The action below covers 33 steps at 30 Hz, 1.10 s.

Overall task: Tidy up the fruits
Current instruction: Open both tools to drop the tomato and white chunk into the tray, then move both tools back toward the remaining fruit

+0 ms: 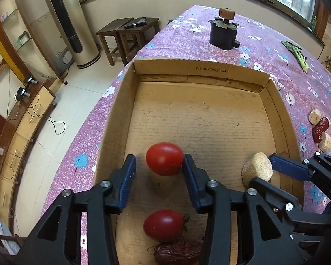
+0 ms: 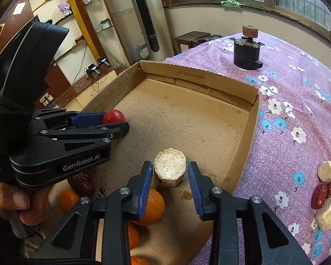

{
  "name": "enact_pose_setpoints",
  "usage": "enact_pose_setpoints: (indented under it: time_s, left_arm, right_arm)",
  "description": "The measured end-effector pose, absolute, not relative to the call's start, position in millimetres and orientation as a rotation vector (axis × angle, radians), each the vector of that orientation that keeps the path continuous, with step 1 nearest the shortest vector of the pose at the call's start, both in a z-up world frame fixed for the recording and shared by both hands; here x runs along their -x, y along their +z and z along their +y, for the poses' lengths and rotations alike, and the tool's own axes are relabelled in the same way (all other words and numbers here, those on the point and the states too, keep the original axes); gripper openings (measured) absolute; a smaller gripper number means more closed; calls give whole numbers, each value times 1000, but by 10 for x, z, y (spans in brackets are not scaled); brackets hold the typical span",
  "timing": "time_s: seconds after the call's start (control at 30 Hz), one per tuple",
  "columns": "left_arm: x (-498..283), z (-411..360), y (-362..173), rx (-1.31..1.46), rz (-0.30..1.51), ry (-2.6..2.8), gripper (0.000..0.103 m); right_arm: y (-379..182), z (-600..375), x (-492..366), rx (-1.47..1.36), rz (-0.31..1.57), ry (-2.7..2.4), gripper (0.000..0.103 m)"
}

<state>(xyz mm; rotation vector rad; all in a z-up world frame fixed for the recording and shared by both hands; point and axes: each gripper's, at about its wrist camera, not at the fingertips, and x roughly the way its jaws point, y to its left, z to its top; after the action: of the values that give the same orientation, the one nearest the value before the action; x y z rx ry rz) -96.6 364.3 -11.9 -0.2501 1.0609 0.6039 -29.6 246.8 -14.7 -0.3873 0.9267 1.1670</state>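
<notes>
A cardboard box (image 1: 200, 68) lies on the purple flowered table. My left gripper (image 1: 160, 164) is open over the box floor, with a red tomato (image 1: 164, 158) between its fingers, touching only the right finger. A second tomato (image 1: 163, 224) and a dried red date (image 1: 178, 251) lie below it. My right gripper (image 2: 170, 174) is open, fingers either side of a beige puffed cake (image 2: 170, 166) resting in the box, not touching it. The cake (image 1: 257, 169) and right gripper (image 1: 262, 172) also show in the left wrist view. Oranges (image 2: 151, 206) lie in the box's near end.
Outside the box on the right, two more beige cakes (image 2: 327, 171) and red dates (image 2: 320, 195) lie on the cloth. A dark cylindrical device (image 1: 223, 33) stands at the table's far end. A green leafy vegetable (image 1: 296, 53) lies far right. Stools stand beyond the table.
</notes>
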Motion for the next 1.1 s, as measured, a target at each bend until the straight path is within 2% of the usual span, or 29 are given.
enact_pose_setpoints:
  time_s: [0.23,0.3,0.37,1.1]
  left_arm:
    - [1136,3570,17,274,997,635,44]
    - [1189,3521,76,274,966,646,55]
    - [1248,3446,151,269,928,656,60]
    - [1288,2768,342,252,868,544,60]
  right_arm:
    - [3,2296,339,352,901,1168,38]
    - [86,2194,357,330,887,1170,38]
    - [166,2078,372,307,874,1167,38]
    - [302,940,237,133,879,1033,41]
